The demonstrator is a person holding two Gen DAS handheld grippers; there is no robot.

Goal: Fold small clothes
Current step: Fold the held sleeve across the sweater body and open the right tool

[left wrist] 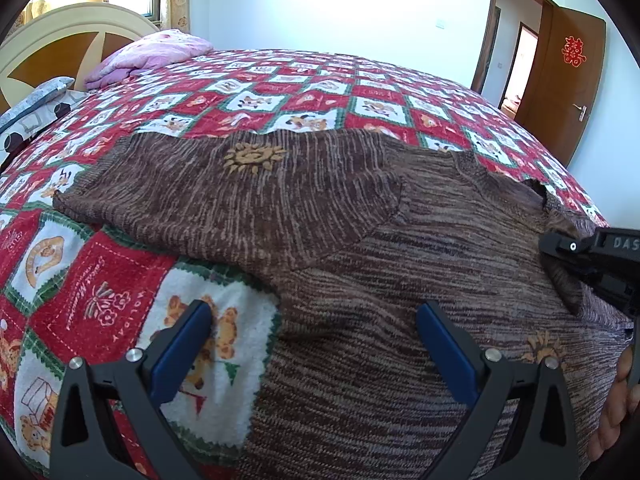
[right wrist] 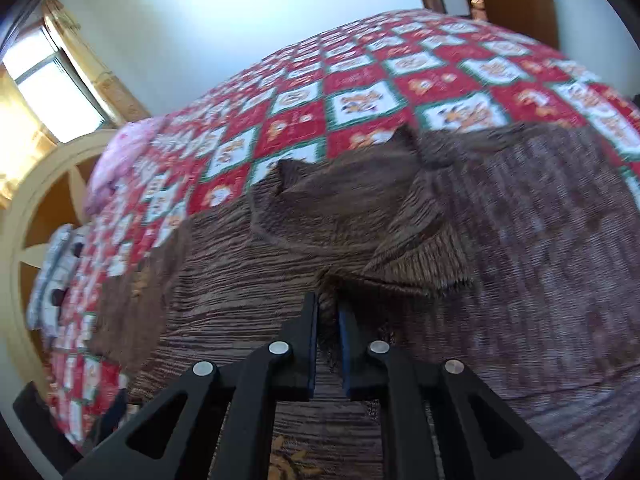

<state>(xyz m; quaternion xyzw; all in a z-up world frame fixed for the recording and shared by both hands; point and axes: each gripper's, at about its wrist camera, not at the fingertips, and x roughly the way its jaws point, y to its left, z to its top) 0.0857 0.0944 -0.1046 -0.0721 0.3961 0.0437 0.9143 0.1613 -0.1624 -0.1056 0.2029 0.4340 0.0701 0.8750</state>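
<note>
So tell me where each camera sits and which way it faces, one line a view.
Left wrist: on the left gripper, angled down at the brown sweater on the quilt; jaws wide open, fingers and the right gripper at the right edge.
Right wrist: on the right gripper, tilted, blurred, facing the sweater's folded part; jaws nearly shut on fabric.
Shared: sweater, quilt, headboard, pink blanket.

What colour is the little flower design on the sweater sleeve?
Tan-gold, on the brown streaky-knit sweater; the flower motif shows best in the left wrist view.
</note>
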